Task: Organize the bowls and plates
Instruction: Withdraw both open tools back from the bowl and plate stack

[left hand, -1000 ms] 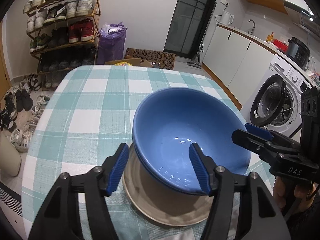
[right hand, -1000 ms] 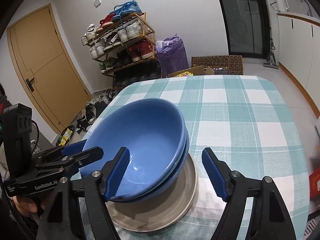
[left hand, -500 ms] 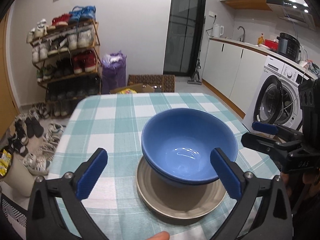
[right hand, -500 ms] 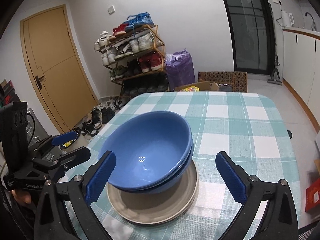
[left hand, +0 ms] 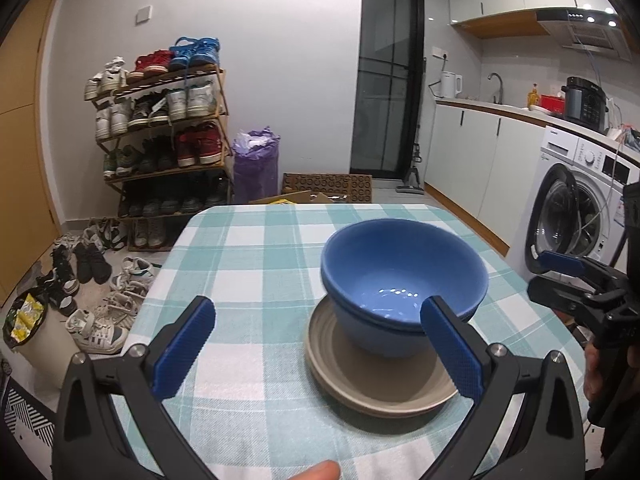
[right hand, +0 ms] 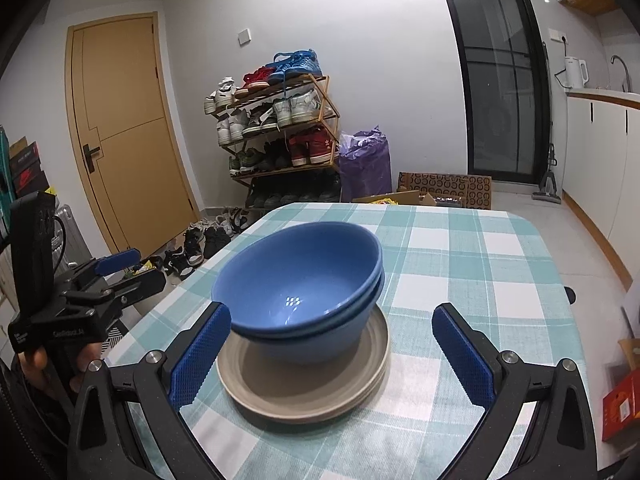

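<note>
My left claw (left hand: 316,348) is spread wide and empty, as is my right claw (right hand: 332,352). The two nested blue bowls (left hand: 404,284) sit on the stacked beige plates (left hand: 376,380) on the checked counter (left hand: 248,264), at one o'clock from my left claw, eleven from my right, about equally near.

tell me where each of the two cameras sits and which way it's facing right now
Left wrist: on the left gripper, looking forward and down across the checked table; its open fingers, a fingertip, and the right gripper at right show.
Right wrist: on the right gripper, same aim; its open fingers, plus the left gripper and hand at left.
Shared: stacked blue bowls on grey plates, shoe rack.
</note>
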Tool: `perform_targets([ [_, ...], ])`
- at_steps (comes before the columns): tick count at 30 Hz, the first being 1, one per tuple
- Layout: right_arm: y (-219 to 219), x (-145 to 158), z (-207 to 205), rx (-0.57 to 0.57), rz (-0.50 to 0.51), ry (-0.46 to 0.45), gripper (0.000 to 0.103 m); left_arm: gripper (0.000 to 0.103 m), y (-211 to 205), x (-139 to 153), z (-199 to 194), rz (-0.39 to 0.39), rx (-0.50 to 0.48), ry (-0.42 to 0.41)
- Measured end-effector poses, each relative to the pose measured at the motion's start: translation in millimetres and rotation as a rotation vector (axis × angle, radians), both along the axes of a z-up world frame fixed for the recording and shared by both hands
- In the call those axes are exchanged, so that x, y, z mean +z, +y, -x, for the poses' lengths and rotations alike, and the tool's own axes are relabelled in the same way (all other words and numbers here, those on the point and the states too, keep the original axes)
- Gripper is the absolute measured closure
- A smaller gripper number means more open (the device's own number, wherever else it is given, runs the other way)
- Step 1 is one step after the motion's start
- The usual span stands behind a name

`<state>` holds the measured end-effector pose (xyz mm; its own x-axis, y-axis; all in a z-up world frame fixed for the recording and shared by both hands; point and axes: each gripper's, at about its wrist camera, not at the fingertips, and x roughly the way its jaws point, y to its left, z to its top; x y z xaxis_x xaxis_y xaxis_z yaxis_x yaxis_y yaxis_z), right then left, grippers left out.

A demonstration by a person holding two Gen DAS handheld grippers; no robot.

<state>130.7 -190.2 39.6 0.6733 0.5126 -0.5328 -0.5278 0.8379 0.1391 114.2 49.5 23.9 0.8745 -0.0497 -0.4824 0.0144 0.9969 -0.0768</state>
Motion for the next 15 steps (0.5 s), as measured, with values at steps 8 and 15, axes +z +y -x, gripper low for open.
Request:
perform_targets([
  [8,-4,-23,25,0.006,0.004,-0.019,0.000,0.000,0,-17,17,-0.028,0.041,-0.020],
  [15,-5,-38,32,0.013,0.013,-0.034,0.000,0.000,-4,-34,24,-0.046,0.066,-0.051],
])
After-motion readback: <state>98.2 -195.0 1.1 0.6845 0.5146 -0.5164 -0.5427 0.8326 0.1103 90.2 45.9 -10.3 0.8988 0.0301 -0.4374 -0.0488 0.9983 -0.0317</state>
